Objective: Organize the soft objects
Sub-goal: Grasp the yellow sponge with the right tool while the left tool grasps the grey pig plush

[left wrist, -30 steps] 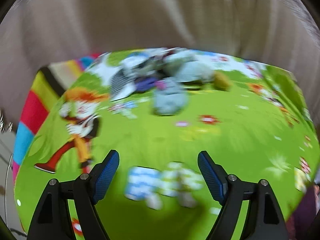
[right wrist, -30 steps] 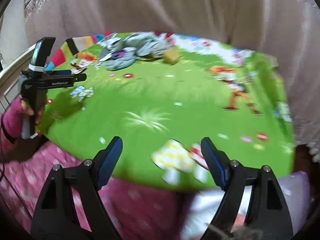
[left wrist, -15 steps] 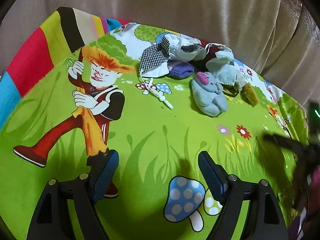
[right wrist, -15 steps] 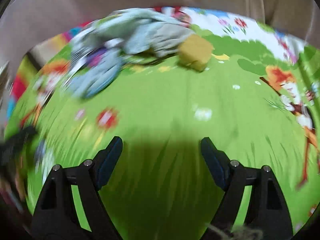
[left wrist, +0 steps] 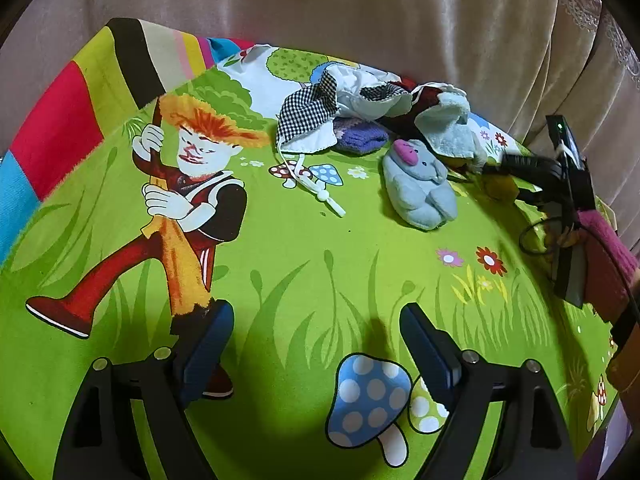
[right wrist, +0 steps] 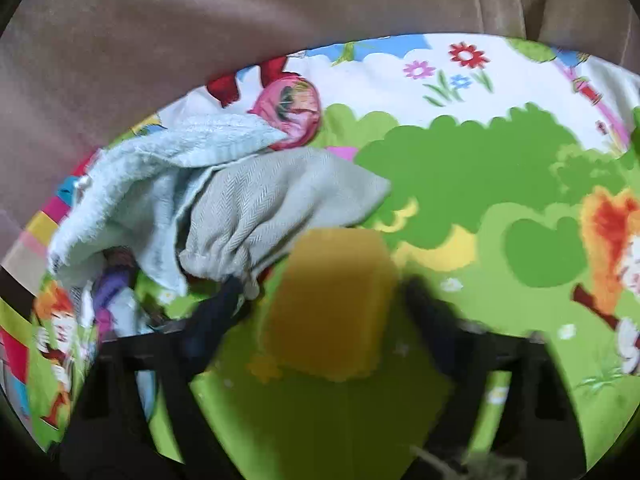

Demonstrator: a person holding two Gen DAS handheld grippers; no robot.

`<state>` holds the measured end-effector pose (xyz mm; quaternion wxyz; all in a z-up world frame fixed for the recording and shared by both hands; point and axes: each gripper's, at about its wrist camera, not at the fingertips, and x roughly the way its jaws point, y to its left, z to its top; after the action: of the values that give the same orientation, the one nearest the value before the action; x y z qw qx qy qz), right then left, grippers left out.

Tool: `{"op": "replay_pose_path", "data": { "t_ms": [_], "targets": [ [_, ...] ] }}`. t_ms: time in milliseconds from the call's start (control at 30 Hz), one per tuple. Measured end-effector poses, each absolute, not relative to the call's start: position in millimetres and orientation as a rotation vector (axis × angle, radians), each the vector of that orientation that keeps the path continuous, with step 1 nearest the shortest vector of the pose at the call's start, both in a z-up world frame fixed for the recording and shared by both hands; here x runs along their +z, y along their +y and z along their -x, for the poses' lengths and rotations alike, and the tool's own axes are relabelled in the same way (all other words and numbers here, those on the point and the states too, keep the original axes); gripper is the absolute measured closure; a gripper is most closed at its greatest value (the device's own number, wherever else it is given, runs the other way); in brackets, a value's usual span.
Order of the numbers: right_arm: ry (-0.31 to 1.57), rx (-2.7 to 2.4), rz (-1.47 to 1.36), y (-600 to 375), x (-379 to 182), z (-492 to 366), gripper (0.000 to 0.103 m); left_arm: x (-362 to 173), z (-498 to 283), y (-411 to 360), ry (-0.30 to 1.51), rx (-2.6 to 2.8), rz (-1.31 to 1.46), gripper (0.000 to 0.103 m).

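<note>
A pile of soft things lies at the far side of the green cartoon sheet (left wrist: 304, 248): a checked white cloth (left wrist: 316, 120), a purple knit piece (left wrist: 358, 140), a light blue towel (left wrist: 448, 128), a grey cloth (right wrist: 272, 204) and a grey plush toy (left wrist: 420, 192). A yellow sponge block (right wrist: 332, 304) lies between the open fingers of my right gripper (right wrist: 320, 312); it is not squeezed. The right gripper also shows in the left wrist view (left wrist: 520, 176), at the pile's right end. My left gripper (left wrist: 316, 344) is open and empty, low over the sheet, well short of the pile.
A beige curtain (left wrist: 360, 12) hangs right behind the pile. Striped fabric (left wrist: 80, 100) edges the sheet at the left. The person's arm in a dark red sleeve (left wrist: 608, 264) and a cable come in from the right.
My right gripper moved forward to the pile and now straddles the yellow sponge. My left gripper barely moved; the right gripper has come into its view at the right.
</note>
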<state>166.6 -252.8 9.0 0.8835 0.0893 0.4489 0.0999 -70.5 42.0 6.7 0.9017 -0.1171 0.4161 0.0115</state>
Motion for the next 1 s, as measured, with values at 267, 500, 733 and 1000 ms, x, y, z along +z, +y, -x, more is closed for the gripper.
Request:
{"op": "replay_pose_path", "data": {
  "t_ms": [267,500,733,1000],
  "targets": [
    [0.93,0.378,-0.091,-268.0,10.6,-63.7,0.054,6.5,69.1,40.3,0.867,0.025,0.231,0.015],
    [0.884,0.399,0.074,-268.2,10.8,14.0,0.053,3.3,47.4,8.4,0.953,0.035,0.069,0.002],
    [0.888,0.393,0.054,-269.1,10.2,8.8,0.051,2.0,-38.9,-45.1,1.009,-0.01,0.003,0.0],
    [0.889,0.393,0.046,-268.9,9.8,9.5,0.051,1.6,-106.5,-72.5,0.984,-0.024,0.0,0.008]
  ]
}}
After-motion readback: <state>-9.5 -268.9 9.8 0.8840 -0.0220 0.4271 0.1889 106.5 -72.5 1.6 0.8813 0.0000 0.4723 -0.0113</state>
